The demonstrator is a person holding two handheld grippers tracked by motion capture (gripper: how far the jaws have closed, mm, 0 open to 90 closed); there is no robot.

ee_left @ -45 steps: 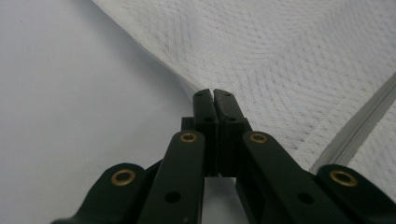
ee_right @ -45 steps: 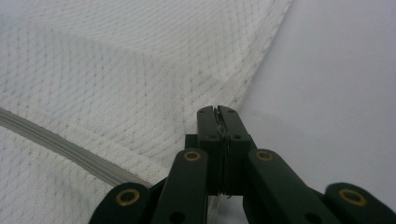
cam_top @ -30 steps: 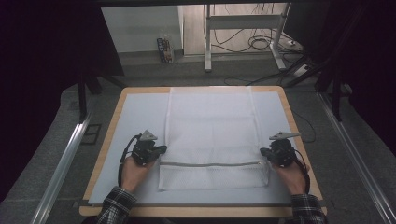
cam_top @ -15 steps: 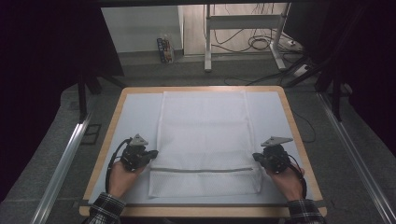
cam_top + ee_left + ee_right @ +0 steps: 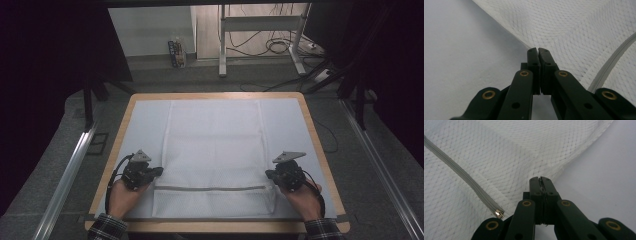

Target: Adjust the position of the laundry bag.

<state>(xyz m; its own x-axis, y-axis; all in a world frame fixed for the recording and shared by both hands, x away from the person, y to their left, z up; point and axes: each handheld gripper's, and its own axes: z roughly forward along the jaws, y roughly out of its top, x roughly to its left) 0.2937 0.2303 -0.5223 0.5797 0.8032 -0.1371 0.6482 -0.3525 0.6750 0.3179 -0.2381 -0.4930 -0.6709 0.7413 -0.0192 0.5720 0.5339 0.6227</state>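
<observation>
Left gripper (image 5: 159, 171) is pinched shut on the left edge of the mesh bag (image 5: 215, 150), and your right gripper (image 5: 270, 174) is clamped the same way on the right edge; in both gripper views the jaws meet with a fold of net caught at their tips. The bag lies flat between your grippers, stretching away from them toward the far side of the table (image 5: 310, 125), with its grey zipper (image 5: 210, 188) running straight across from one gripper to the other. The zipper pull (image 5: 498, 214) sits just beside your right gripper, on its left in that view.

Compared with a second ago, both your hands have come back toward you with the bag, so its near end now lies closer to the front edge of the table, and the zipper line reads straighter and tauter than before. That suggests the bag is being drawn flat and squared on the white mat (image 5: 142, 125). Judging by this, the spreading looks nearly finished; keep the pull even, or the light mesh will skew.
</observation>
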